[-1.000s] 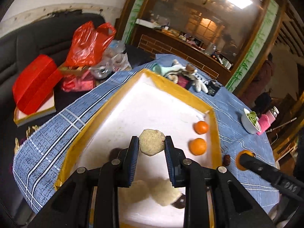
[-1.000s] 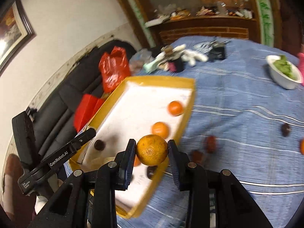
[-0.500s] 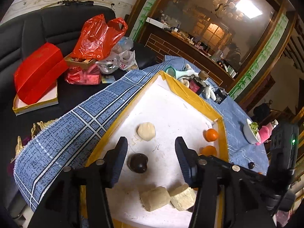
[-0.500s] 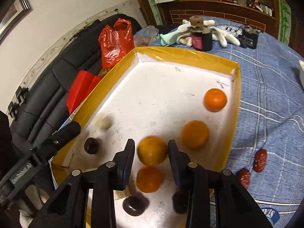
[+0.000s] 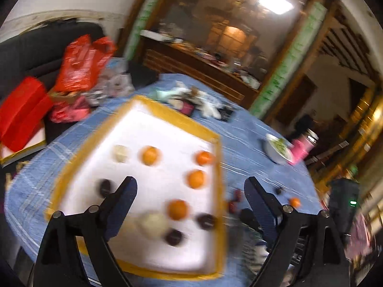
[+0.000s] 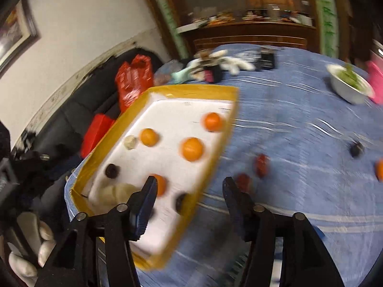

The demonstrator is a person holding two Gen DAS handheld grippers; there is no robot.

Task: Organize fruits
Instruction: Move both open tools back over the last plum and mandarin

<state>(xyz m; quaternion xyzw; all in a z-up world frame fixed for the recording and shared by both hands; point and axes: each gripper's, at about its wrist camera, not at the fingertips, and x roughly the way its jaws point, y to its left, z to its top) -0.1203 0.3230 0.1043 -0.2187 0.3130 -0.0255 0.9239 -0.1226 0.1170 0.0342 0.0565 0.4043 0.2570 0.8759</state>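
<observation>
The yellow-rimmed tray (image 5: 167, 113) (image 6: 191, 88) with a white floor holds several oranges (image 5: 196, 179) (image 6: 192, 149), pale lumps (image 5: 121, 153) (image 6: 130, 142) and dark round fruits (image 5: 105, 187) (image 6: 112, 170). My left gripper (image 5: 190, 189) hovers above the tray's near half, its jaws opening wide with nothing between them. My right gripper (image 6: 190, 186) hangs over the tray's right rim, its jaws also opening and empty. On the blue cloth right of the tray lie two red dates (image 6: 262, 163) (image 5: 235, 198), a dark fruit (image 6: 356, 149) and an orange (image 6: 379, 171) (image 5: 294, 202).
A white bowl of greens (image 6: 349, 83) (image 5: 277, 148) and a pink cup (image 6: 375, 81) stand at the table's far right. Small clutter (image 6: 215, 67) sits behind the tray. A red bag (image 5: 81, 64) and red box (image 5: 21, 117) lie on the dark sofa at left. A white-gloved hand (image 6: 24, 251) shows at lower left.
The left gripper let go of the pale lump, which now lies in the tray, opened wide and drew back. The right gripper released its orange into the tray and pulled back.
</observation>
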